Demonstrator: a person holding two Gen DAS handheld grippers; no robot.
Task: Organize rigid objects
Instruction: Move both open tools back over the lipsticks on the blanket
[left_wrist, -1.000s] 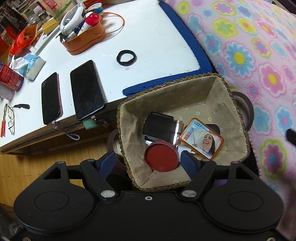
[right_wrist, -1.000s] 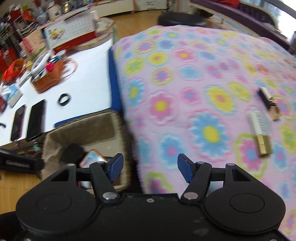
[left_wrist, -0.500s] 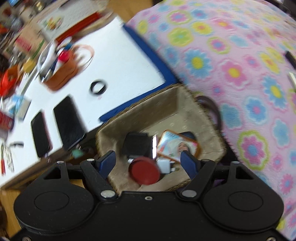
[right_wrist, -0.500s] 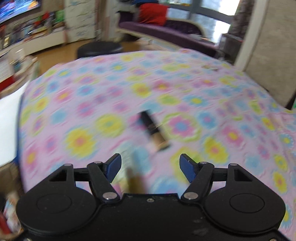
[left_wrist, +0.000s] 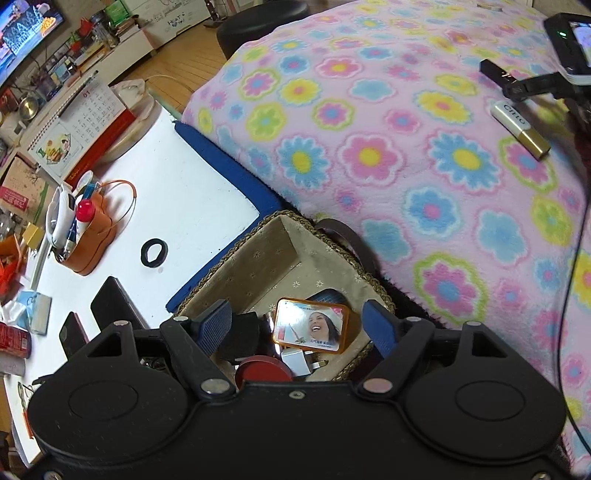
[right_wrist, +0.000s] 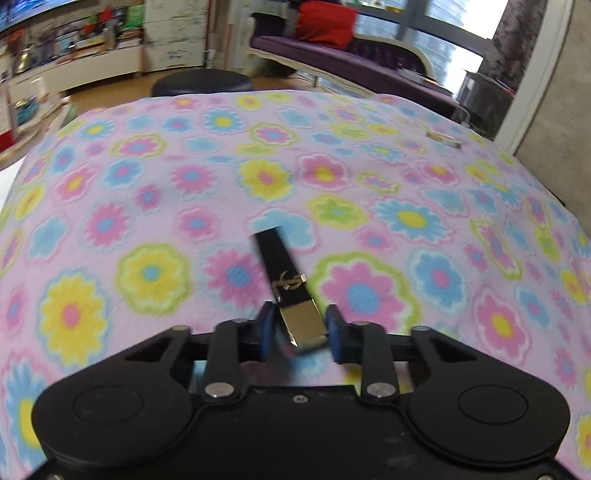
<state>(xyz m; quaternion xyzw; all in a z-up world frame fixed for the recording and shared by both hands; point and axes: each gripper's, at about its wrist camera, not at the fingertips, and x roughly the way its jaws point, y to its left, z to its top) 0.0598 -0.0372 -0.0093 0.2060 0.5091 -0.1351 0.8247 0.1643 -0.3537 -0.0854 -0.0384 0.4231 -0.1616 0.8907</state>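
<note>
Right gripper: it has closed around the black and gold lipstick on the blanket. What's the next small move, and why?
Probably lift it straight up off the blanket. The right gripper has just closed on the gold end of the black and gold lipstick, whose black end points away over the flowered blanket. Then carry it to the basket, where other small items already lie.

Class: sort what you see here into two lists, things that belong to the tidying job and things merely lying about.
Job: lined wicker basket; black-and-gold lipstick in the right hand-held gripper; white-and-gold tube.

Lying about: desk calendar; black ring; two phones; orange pouch.
</note>
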